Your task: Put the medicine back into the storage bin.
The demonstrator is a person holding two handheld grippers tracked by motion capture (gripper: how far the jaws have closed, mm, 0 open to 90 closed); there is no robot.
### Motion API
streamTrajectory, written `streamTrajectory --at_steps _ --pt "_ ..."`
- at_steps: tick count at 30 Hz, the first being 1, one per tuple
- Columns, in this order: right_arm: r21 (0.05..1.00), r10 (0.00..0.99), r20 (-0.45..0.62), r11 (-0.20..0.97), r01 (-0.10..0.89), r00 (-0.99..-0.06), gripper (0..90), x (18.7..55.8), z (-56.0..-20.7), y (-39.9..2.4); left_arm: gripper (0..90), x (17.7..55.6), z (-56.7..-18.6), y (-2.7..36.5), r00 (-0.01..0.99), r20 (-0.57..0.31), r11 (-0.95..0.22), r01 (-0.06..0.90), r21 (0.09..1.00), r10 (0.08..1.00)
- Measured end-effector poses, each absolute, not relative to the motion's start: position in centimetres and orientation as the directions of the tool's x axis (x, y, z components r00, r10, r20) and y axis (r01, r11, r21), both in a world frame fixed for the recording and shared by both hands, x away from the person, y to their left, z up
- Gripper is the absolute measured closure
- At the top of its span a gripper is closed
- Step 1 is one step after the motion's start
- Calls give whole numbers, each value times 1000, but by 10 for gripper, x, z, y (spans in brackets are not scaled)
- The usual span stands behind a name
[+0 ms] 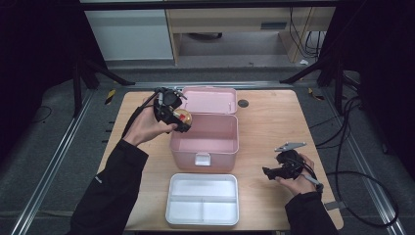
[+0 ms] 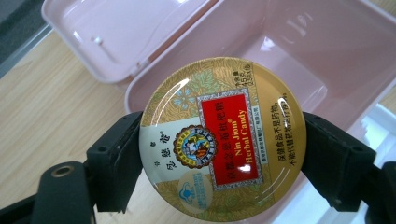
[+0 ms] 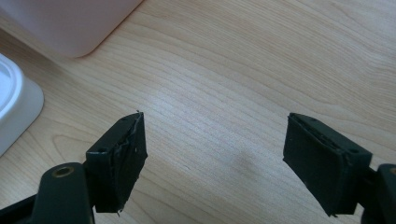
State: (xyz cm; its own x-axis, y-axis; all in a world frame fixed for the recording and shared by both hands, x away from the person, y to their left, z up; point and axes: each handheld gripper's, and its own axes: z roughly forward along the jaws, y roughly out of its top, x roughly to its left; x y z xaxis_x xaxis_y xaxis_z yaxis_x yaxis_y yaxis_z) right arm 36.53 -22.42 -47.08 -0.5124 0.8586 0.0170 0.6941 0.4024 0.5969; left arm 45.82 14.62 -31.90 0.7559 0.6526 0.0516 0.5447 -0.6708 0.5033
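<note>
My left gripper point(image 2: 223, 154) is shut on a round gold candy tin point(image 2: 223, 140) with a red label; both jaws press its rim. In the high view the left gripper point(image 1: 182, 120) holds the candy tin point(image 1: 183, 117) at the left rim of the open pink box point(image 1: 204, 149). The left gripper view looks past the tin into the pink box point(image 2: 299, 51), whose lid point(image 2: 116, 32) lies folded back. My right gripper point(image 1: 268, 173) rests low over the table point(image 1: 264, 122) at the right. Seen from its own camera, the right gripper point(image 3: 215, 158) is open, with bare wood between the jaws.
A white divided tray point(image 1: 202, 199) lies in front of the pink box near the table's front edge; its corner point(image 3: 14, 102) shows in the right gripper view. A dark round hole point(image 1: 243, 103) sits in the tabletop behind the box. Cables trail off the right side.
</note>
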Motion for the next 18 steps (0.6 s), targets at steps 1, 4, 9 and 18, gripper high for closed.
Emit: streamTrajectory --at_steps 1,4,9,18 --pt "597 859 17 402 694 -512 215 365 -471 -224 200 458 -319 146 756 52 -671 545 503 653" --pt "596 857 15 406 693 -514 215 366 -472 -224 200 462 -320 134 768 57 -685 533 498 638" --pt "590 856 17 408 696 -517 218 366 -473 -223 200 470 -325 115 780 58 -700 522 488 623" --pt "589 853 18 413 695 -522 219 366 -475 -223 200 482 -338 77 812 50 -732 496 467 582"
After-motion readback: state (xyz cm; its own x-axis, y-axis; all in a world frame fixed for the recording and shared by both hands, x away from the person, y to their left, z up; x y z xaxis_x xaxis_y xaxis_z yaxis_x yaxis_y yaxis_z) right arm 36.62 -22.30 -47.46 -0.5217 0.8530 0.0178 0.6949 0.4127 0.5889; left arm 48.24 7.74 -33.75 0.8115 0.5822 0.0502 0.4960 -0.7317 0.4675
